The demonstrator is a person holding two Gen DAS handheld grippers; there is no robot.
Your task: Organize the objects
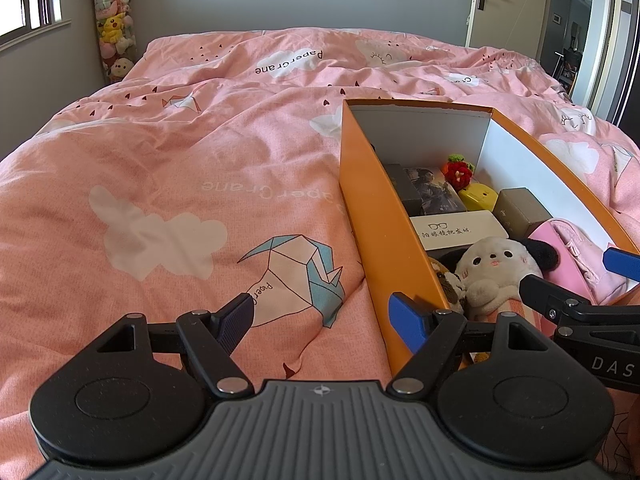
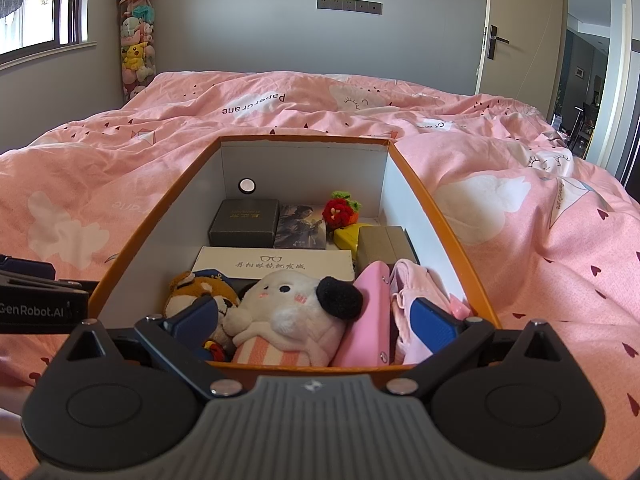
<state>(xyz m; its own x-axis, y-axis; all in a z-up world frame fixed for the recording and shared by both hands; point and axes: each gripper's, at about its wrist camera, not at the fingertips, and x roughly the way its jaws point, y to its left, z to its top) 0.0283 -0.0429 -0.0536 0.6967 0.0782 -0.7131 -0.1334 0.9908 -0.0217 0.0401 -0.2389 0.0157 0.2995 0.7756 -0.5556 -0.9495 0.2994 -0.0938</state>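
An orange box [image 2: 136, 236] with white inner walls sits on the pink bed; it also shows in the left wrist view [image 1: 372, 216]. Inside lie a white plush dog [image 2: 288, 316], a brown plush [image 2: 200, 288], a pink case [image 2: 368, 320], pink cloth [image 2: 416, 280], a white glasses box [image 2: 276, 266], a dark box [image 2: 244, 222], a photo card [image 2: 300, 226], a red crochet toy [image 2: 338, 212], a yellow piece [image 2: 346, 236] and a tan box [image 2: 380, 244]. My right gripper [image 2: 316, 320] is open above the plush dog. My left gripper [image 1: 324, 320] is open, straddling the box's left wall.
The pink printed duvet [image 1: 160, 184] covers the whole bed. A tall net of plush toys [image 2: 136, 52] hangs in the far left corner by the window. A door [image 2: 520, 32] stands open at the far right.
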